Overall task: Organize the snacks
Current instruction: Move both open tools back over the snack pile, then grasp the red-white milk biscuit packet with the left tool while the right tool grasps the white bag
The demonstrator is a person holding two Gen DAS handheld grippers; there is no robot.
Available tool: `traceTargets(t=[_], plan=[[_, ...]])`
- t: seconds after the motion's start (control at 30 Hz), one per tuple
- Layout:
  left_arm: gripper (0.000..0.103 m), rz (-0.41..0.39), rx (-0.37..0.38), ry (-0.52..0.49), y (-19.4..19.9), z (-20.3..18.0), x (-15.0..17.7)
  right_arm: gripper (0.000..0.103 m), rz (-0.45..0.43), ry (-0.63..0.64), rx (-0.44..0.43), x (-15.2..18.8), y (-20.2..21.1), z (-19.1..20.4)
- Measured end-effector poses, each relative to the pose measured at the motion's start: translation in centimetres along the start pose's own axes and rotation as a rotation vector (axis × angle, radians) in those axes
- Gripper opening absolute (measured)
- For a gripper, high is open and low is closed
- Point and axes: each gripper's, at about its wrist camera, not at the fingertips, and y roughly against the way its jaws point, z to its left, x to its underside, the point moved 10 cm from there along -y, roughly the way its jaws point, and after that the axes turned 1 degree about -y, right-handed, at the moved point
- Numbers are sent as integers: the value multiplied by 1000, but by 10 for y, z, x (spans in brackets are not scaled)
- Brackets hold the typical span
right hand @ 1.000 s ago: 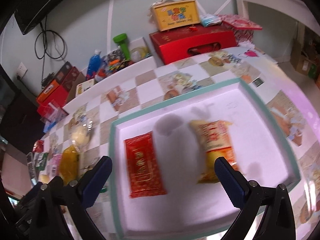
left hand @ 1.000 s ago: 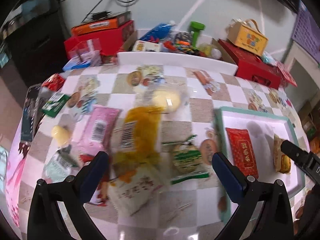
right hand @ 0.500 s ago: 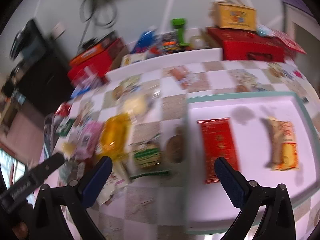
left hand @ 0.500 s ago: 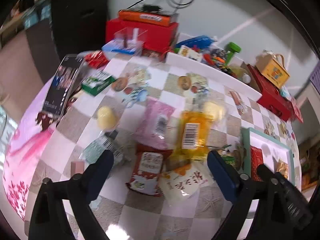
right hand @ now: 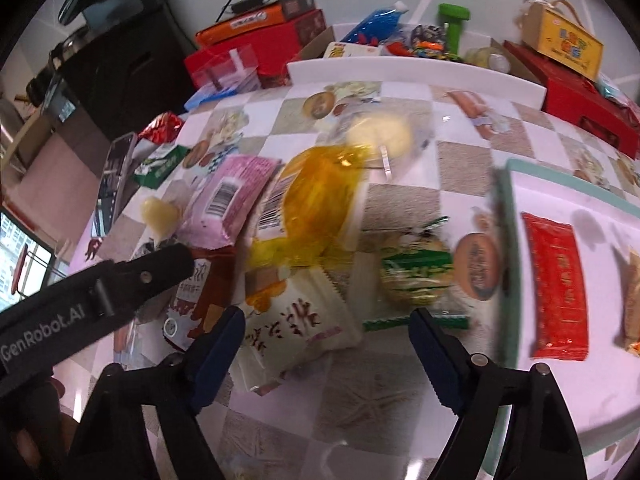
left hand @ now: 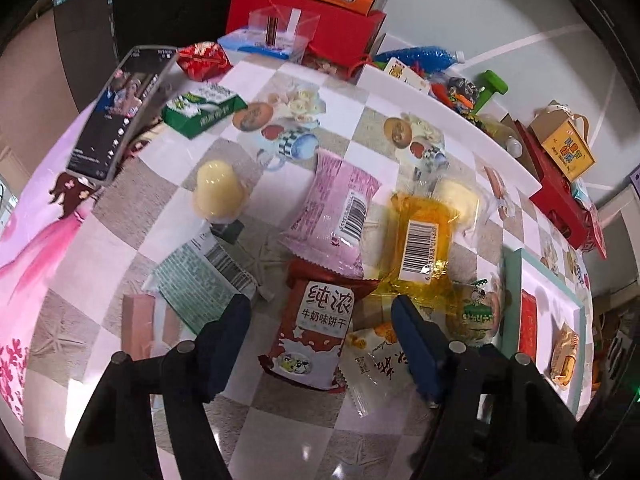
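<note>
Both hand-held grippers released: left [left hand: 320, 320], right [right hand: 326, 334]; red pkt [left hand: 316, 326] reads "纯浓 牛奶味饼干".

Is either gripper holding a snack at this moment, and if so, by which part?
Nothing is held. The left gripper and right gripper both have open, empty jaws above the snack pile; the milk biscuit pack lies on the table.

Both grippers, the left gripper [left hand: 320, 318] and the right gripper [right hand: 326, 330], have black plastic arms, dark blue pads, round silver screws, and white "GenRobot.AI" lettering.
</note>
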Motion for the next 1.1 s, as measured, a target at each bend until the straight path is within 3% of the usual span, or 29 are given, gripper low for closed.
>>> traceTargets(t=[0.67, 1.1], plan=[[70, 34, 17, 58, -12, 12, 0, 81, -19, 97, 76, -6, -32, 25], [70, 79, 25, 0, -22, -3, 7, 77, 64, 66, 69, 19, -17, -2]])
